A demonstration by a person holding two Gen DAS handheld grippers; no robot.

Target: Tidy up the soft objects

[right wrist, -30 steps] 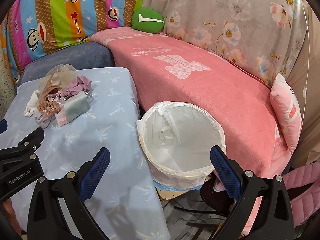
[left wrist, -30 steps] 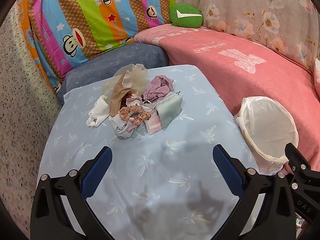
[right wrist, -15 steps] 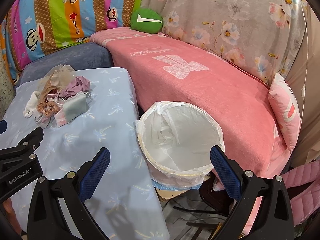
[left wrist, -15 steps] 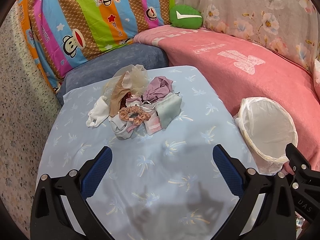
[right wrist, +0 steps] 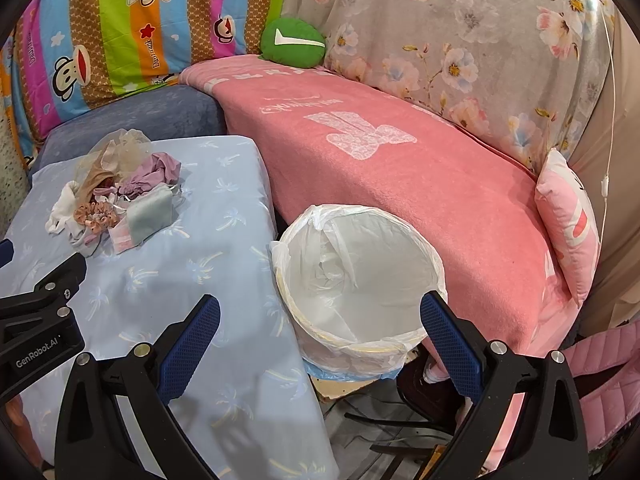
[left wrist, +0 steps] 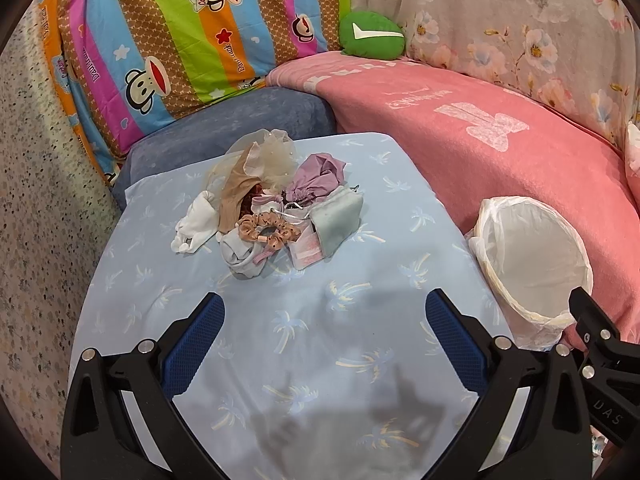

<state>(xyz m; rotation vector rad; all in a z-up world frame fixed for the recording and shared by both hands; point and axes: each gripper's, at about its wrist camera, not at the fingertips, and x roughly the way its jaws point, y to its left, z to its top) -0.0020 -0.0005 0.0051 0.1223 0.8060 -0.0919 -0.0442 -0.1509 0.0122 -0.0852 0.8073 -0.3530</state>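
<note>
Right wrist: lined bin point(right wrist: 360, 280) apparently holds only bag; both grippers point(left wrist: 324, 336) point(right wrist: 320, 334) spread wide, empty-handed.

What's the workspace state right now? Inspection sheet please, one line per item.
Surface: table under a light-blue palm-print cloth.
Job's things: pile of soft items at the far end, scrunchie on top; lined bin beside the table looks empty.
Clutter: nothing seen.
Grippers: left gripper and right gripper open, holding nothing.
Cables: dark cables on the floor under the bin.
Surroundings: pink blanket, green cushion.
</note>
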